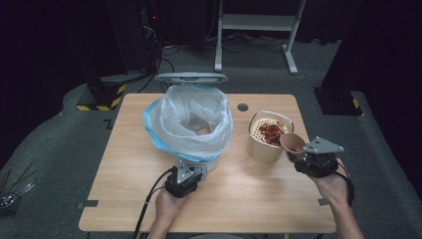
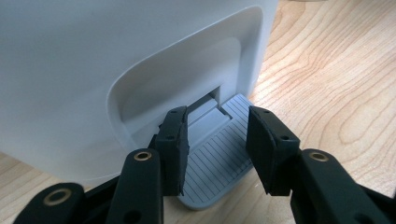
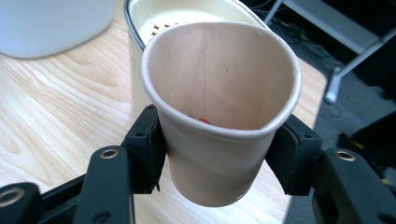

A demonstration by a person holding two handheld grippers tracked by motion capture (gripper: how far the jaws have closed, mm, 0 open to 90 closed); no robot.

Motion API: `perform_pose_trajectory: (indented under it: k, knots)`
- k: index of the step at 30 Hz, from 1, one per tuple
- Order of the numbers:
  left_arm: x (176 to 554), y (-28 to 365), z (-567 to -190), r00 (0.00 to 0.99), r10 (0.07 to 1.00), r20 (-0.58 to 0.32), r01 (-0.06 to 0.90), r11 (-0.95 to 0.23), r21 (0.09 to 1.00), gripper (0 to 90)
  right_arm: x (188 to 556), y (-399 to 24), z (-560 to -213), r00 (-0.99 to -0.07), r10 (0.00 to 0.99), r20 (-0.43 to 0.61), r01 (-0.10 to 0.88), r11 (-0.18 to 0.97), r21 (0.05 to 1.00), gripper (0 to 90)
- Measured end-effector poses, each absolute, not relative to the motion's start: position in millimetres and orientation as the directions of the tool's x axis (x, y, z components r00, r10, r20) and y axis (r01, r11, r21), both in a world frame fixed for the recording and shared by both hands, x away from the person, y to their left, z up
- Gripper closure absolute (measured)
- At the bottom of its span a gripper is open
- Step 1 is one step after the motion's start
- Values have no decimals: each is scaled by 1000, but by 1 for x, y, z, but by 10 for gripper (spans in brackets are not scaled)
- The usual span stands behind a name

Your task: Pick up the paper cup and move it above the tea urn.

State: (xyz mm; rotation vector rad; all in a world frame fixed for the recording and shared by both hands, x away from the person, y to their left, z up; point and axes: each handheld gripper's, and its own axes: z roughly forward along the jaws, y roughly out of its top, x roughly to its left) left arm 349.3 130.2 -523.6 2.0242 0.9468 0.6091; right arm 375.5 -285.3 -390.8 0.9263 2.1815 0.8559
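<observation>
Your right tongs sit at the right of the high view, just over the right edge of the bench, and they grip a paper cup by its sides. In the right gripper view both pads press the cup wall, and a speck of red shows at the cup's bottom. The cup is tilted, its mouth toward the cream colander pot, and its rim touches or overlaps that pot's right rim. The pot stands at centre right of the high view and holds a heap of red pieces on its perforated insert.

Your left tongs are low in the centre of the high view, at the foot of the white pedal bin. In the left gripper view the jaws straddle the grey ribbed pedal; a gap shows on each side, so they stand part open and grip nothing.

The bin, lined with a clear and blue bag and with its lid up, stands between your two hands and fills the middle of the bench. Bare wood lies at lower left and along the near edge between your forearms. A small dark round grommet sits near the far edge, above the pot. Beyond the right edge there is only floor, and a white frame stand stands at the top of the frame.
</observation>
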Motion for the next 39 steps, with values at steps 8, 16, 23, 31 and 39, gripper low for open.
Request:
perform_pose_trajectory:
  k: [8,16,23,31,39]
  knots:
    - [349,130,-524,603,793,84,407,-397,823,589,371,-294,-401,-580,796,-176,401,467,788,430]
    - [349,130,-524,601,795,83,406,-393,825,588,364,-296,-414,-589,801,-112,422,423,802,422]
    - [349,130,-524,601,794,90,406,-400,822,588,357,-290,-424,-601,795,-85,421,405,811,424]
    - [349,129,-524,599,796,84,406,-393,825,588,353,-285,-434,-613,788,-55,426,388,817,424]
    - [349,129,-524,600,796,84,406,-393,825,588,351,-280,-439,-620,784,-35,425,373,825,425]
